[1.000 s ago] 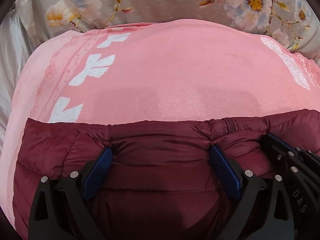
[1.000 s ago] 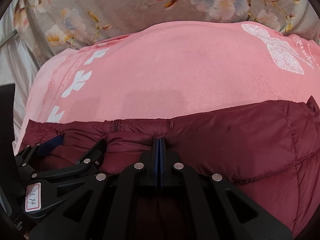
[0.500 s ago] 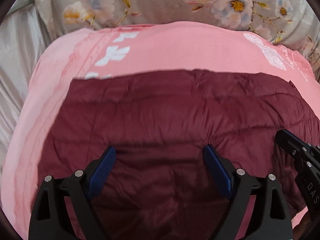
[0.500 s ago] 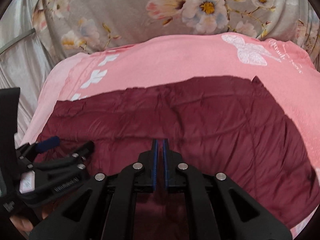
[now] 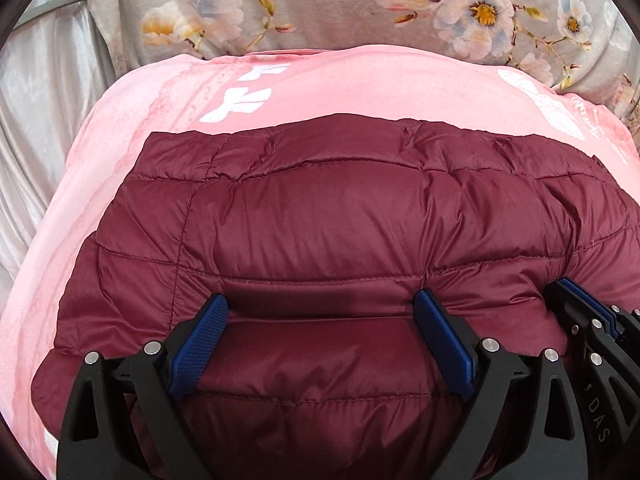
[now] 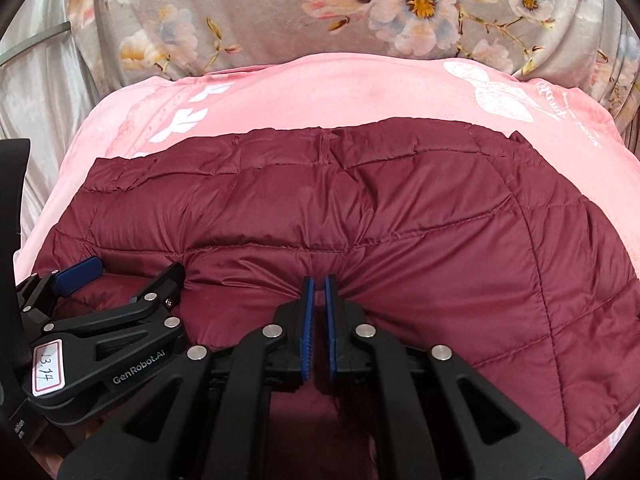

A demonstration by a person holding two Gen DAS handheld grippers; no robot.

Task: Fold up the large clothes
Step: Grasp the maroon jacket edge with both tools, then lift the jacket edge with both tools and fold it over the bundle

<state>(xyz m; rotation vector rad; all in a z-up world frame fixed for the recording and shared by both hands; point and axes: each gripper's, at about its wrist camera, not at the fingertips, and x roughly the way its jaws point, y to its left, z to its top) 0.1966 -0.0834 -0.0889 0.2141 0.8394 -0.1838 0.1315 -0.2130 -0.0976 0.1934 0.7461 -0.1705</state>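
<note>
A maroon quilted puffer jacket lies folded on a pink blanket. My left gripper rests low over its near part. Its jaws stand wide and are opening, with a broad bulge of jacket between the blue pads and no squeeze on it. My right gripper sits just to the right of it, shut on a small pinch of the jacket; the cloth puckers toward its tips. In the right wrist view the left gripper shows at the lower left.
The pink blanket carries white leaf and bow prints and covers a rounded surface. Grey floral fabric lies behind it. Shiny silver cloth hangs at the left.
Both grippers drew back toward the near side. The jacket's zipper edge, bunched at the fingertips before, is gone from view; a wide stretch of quilted jacket now lies in front.
</note>
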